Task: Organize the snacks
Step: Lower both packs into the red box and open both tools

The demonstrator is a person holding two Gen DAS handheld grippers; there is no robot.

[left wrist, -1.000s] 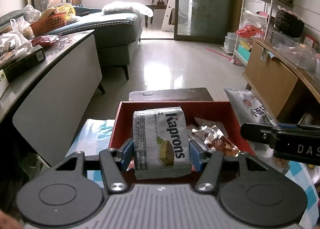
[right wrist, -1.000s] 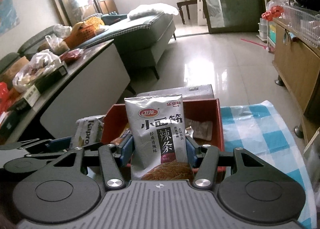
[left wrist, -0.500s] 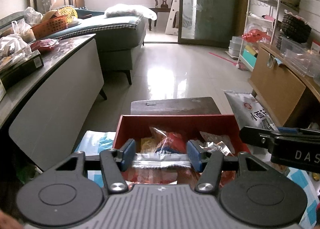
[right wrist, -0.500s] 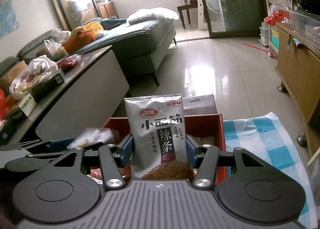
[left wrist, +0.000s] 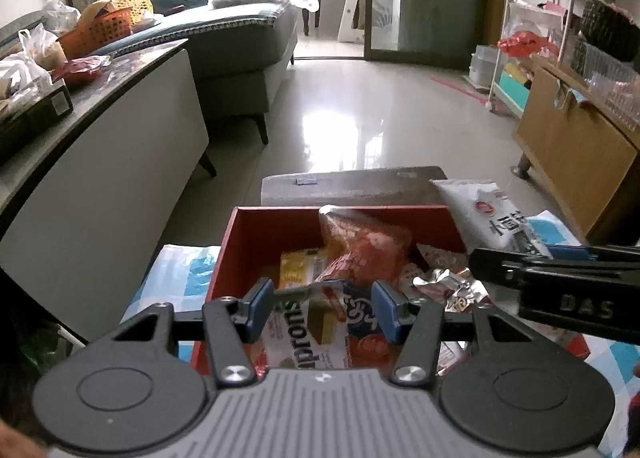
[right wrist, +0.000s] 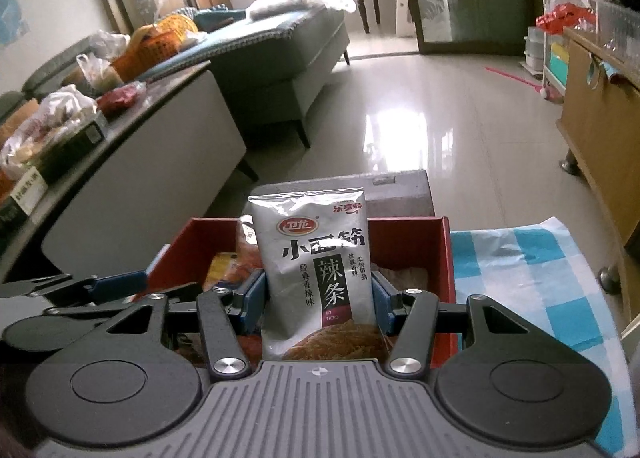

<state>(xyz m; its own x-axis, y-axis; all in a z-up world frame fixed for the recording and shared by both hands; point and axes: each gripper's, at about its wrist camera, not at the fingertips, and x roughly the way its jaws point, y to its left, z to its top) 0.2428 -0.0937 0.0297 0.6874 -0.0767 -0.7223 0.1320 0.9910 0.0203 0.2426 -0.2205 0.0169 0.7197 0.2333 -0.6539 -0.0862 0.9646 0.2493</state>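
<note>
Right wrist | my right tongs (right wrist: 316, 300) clenched on the grey spicy-strip pouch (right wrist: 318, 270), upright over the red box (right wrist: 446, 258) | left tongs (left wrist: 322, 308) released above the wafer pack (left wrist: 304, 334) lying in the box | pouch light, soft, slick: hold its side edges.

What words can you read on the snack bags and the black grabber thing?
"小面筋", "辣条", "卫龙", "经典香辣味": silver packet held upright in the right gripper.
"prons", first letters hidden: wafer packet lying in the red box below the left gripper.
"DAS": black gripper body.
Small print and the other wrappers: too blurred.
</note>
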